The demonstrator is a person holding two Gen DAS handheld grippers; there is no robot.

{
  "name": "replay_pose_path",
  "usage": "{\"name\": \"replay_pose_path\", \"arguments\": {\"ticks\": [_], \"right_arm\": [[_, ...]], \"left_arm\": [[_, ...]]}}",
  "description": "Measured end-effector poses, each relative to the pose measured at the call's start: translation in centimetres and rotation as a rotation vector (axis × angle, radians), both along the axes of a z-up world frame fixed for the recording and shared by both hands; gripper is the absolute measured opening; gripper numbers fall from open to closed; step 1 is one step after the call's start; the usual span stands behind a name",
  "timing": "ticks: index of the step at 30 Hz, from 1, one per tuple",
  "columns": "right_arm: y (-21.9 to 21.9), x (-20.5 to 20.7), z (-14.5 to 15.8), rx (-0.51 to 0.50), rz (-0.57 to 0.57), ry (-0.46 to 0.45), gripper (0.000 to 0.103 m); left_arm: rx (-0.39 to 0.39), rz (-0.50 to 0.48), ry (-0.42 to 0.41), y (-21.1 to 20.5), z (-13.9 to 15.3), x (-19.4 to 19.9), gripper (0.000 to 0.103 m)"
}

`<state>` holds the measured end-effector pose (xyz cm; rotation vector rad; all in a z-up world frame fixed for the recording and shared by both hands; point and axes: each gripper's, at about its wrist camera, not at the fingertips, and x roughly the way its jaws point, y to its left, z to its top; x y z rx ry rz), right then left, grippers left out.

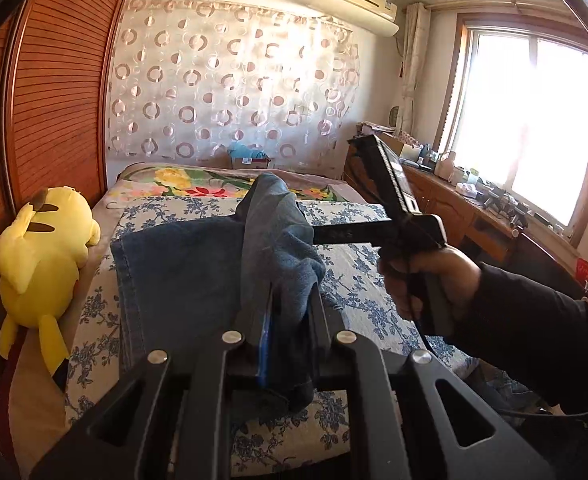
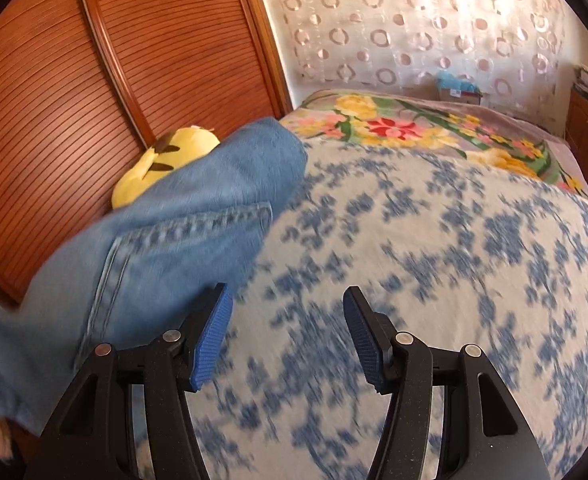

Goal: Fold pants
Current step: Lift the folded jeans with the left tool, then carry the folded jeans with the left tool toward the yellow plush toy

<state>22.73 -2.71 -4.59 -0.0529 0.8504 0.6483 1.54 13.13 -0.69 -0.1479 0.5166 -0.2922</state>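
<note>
With cloth bunched between its closed fingers: left gripper (image 1: pixel 290 320), clamped on the blue denim pants (image 1: pixel 182 276), a grey-blue fold raised above the bed.
Right gripper (image 2: pixel 286 336): released, blue ribbed pads (image 2: pixel 210 340) spread wide, nothing between them, hovering over the bedspread just beside the denim.
Pants, left wrist view: spread flat on the white bedspread with blue flower print (image 1: pixel 357 276), stitched edge toward the plush, bunched part lifted at the gripper.
Pants, right wrist view: lifted and blurred, filling the lower left, pocket stitching showing, partly covering the plush.
Only in left wrist view: right hand (image 1: pixel 425 280) wrapped round the black handle of the other gripper, dark sleeve behind it; bright wooden-framed window (image 1: pixel 533 120); white air conditioner (image 1: pixel 357 0) high on the wall; long wooden desk (image 1: pixel 473 208) cluttered with small items.
Only in right wrist view: open jaws of the right gripper; a bit of skin at the lower left edge, too little to identify.
In both: yellow plush toy with dark ear tips (image 1: pixel 42 264) lying against the slatted reddish wooden wardrobe door (image 1: pixel 54 100); bright floral blanket (image 2: pixel 413 128) at the far end; sheer curtain with ring pattern (image 1: pixel 230 76); cardboard box (image 2: pixel 459 94) behind the bed.
In the way: lifted denim hiding part of the bedspread in the left wrist view.
</note>
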Motion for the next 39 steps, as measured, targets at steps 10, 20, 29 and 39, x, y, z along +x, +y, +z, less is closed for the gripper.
{"name": "replay_pose_path", "arguments": {"ticks": [10,20,29,39], "right_arm": [[5.3,0.1,1.4,-0.045,0.089,-0.048,0.059],[11.9,-1.8,1.2,-0.058,0.21,-0.064,0.059],[10.5,-3.6,1.0,-0.042,0.21,-0.084,0.059],[9.8,-5.7,-0.5,-0.05,0.242,-0.058,0.059]], "left_arm": [[-0.015,0.098,-0.03,3.2,-0.9,-3.7,0.01],[-0.013,0.192,0.121,7.4,-7.2,-4.1,0.01],[-0.01,0.182,0.168,7.5,-8.5,-4.1,0.014],[0.032,0.218,0.17,8.7,-6.5,-3.9,0.042]]}}
